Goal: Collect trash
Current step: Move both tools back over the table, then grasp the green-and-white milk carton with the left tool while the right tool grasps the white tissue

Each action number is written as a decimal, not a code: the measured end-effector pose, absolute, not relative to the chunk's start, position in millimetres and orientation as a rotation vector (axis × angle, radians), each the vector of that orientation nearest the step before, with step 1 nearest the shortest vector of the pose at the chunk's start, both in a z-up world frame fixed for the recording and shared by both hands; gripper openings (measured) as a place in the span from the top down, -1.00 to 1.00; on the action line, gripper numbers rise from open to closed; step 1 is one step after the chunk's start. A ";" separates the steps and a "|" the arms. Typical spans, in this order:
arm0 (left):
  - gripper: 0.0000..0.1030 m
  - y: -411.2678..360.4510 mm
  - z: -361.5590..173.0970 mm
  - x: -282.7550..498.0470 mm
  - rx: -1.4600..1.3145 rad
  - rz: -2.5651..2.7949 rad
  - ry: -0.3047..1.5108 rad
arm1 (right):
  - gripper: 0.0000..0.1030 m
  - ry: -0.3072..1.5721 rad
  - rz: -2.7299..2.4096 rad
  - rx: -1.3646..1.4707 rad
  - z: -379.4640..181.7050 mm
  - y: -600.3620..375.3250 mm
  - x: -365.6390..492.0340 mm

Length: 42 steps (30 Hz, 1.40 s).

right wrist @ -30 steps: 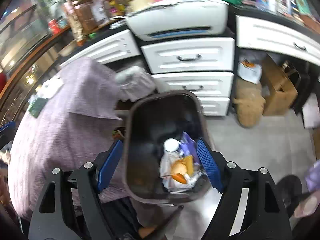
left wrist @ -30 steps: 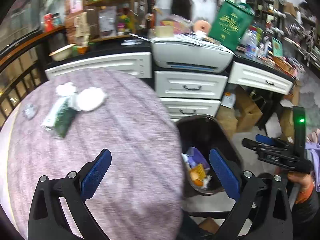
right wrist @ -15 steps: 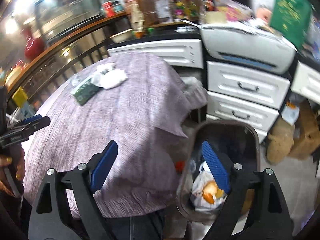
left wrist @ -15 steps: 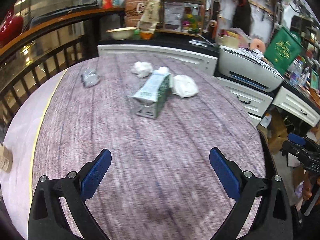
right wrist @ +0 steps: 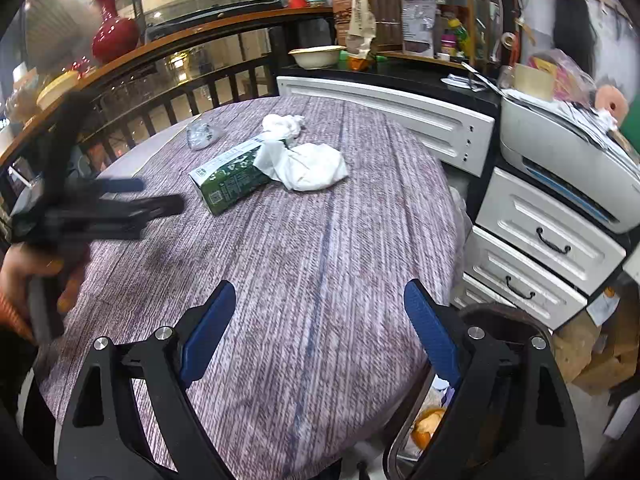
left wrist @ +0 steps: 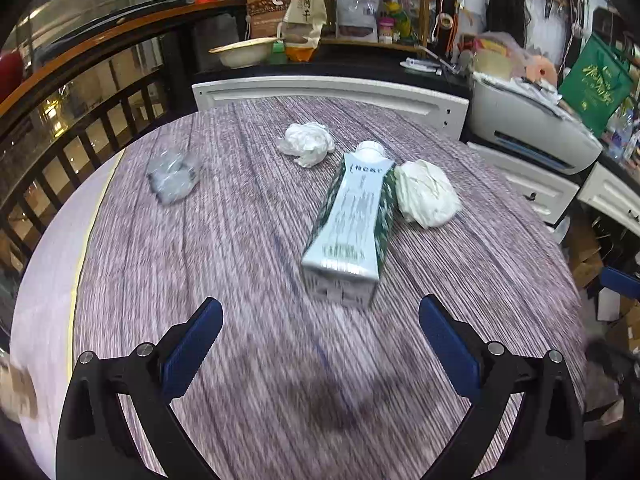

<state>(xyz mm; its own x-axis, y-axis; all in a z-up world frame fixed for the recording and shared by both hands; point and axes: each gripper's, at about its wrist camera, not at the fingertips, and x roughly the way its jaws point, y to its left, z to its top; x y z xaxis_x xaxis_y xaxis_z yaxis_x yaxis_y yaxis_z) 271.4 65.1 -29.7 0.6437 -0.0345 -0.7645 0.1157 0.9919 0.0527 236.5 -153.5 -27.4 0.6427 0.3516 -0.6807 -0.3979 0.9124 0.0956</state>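
Carton [left wrist: 352, 220] mid-table, bare cloth [left wrist: 280, 360] before left gripper [left wrist: 320, 320], spread wide; right gripper [right wrist: 320, 320] wide, empty, near table edge, bin [right wrist: 500, 320] below.

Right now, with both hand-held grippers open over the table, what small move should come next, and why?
Probably ease the left hand-held gripper forward to straddle the carton. It lies on its side right ahead of the open, empty jaws, nearer than the crumpled tissues or the plastic wrapper.
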 end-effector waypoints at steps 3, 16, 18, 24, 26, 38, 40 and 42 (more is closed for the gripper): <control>-0.89 57.1 -37.3 299.5 0.151 -0.086 0.903 | -0.66 0.774 0.435 -0.070 -29.3 -152.6 239.6; -0.22 43.2 -53.9 349.5 0.248 -0.164 1.004 | -0.66 0.794 0.428 -0.073 -32.4 -155.9 265.4; 0.02 41.0 -52.9 350.7 0.239 -0.175 1.007 | -0.66 0.797 0.433 -0.075 -32.6 -153.5 270.0; 0.03 43.9 -53.1 343.4 0.212 -0.160 0.978 | -0.66 0.804 0.456 -0.097 -33.5 -139.6 282.0; 0.03 50.2 -49.5 338.2 0.179 -0.158 0.966 | -0.66 0.804 0.465 -0.109 -32.1 -133.6 286.3; 0.02 92.3 -18.1 263.5 0.103 -0.126 0.833 | -0.60 0.890 0.498 -0.203 -48.1 -84.2 362.8; 0.03 99.6 -16.5 254.1 0.079 -0.125 0.831 | -0.52 0.908 0.509 -0.217 -51.0 -76.1 375.2; 0.03 103.9 -15.9 249.7 0.061 -0.123 0.836 | -0.43 0.917 0.512 -0.233 -52.4 -69.3 384.1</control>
